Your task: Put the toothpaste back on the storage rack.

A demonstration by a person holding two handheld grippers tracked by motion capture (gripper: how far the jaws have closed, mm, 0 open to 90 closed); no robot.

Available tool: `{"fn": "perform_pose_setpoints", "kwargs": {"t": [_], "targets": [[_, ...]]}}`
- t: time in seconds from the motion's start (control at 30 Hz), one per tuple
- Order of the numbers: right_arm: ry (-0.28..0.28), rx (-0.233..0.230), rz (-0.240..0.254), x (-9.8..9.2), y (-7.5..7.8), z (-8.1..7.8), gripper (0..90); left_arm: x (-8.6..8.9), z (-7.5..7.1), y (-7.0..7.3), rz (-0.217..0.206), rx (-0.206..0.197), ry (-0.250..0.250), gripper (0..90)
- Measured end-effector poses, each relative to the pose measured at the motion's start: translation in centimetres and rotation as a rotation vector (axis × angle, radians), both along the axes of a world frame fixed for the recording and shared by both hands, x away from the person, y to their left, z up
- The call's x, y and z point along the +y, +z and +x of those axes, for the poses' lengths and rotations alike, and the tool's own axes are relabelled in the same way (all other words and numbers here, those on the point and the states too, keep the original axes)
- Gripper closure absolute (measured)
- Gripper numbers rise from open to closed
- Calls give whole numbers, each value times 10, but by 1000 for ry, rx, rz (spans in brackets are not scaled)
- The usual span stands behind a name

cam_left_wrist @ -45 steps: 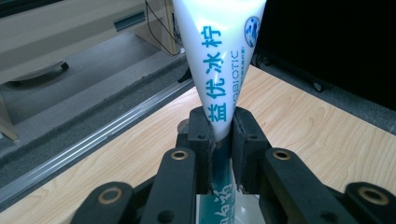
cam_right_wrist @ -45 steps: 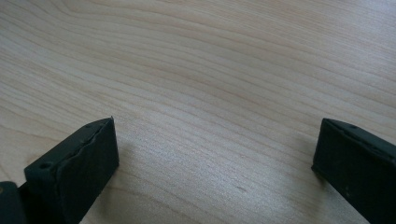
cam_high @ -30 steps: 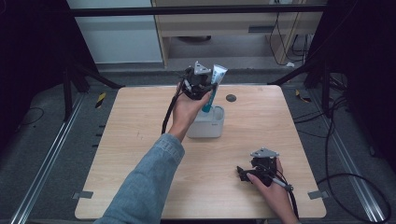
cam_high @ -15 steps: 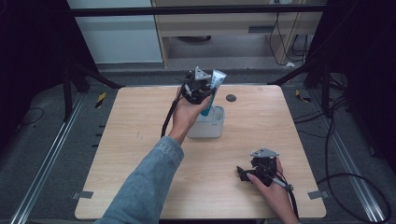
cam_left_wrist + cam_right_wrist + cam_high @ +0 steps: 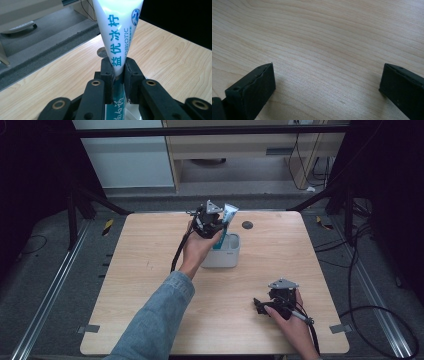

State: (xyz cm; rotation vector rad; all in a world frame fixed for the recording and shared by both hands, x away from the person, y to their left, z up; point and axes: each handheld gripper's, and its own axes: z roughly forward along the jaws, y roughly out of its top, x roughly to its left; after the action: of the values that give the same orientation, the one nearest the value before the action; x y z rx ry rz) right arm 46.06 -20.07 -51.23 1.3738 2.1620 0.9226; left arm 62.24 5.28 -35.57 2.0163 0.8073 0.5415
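Left gripper view, jaws clamped on toothpaste tube [image 5: 117, 35], right gripper [image 5: 261, 306] jaws apart.

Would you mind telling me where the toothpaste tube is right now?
In the high view the toothpaste tube stands upright at the table's far middle, clamped by the left gripper, its lower end inside the white container.

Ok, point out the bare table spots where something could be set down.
Bare wood left of the white container, out to the table edge, and the far right corner past the dark disc. Crowded: the middle, where the left gripper holds the tube, and the right gripper.
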Motion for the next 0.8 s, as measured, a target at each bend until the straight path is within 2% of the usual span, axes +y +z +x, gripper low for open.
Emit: {"fn": "perform_pose_setpoints", "kwargs": {"t": [0.67, 0.8], "targets": [[0, -2, -1, 0, 0, 0, 4, 5, -4, -18, 34, 24, 2, 791], [-1, 0, 1, 0, 0, 0, 4, 6, -4, -21, 48, 40, -4, 791]]}}
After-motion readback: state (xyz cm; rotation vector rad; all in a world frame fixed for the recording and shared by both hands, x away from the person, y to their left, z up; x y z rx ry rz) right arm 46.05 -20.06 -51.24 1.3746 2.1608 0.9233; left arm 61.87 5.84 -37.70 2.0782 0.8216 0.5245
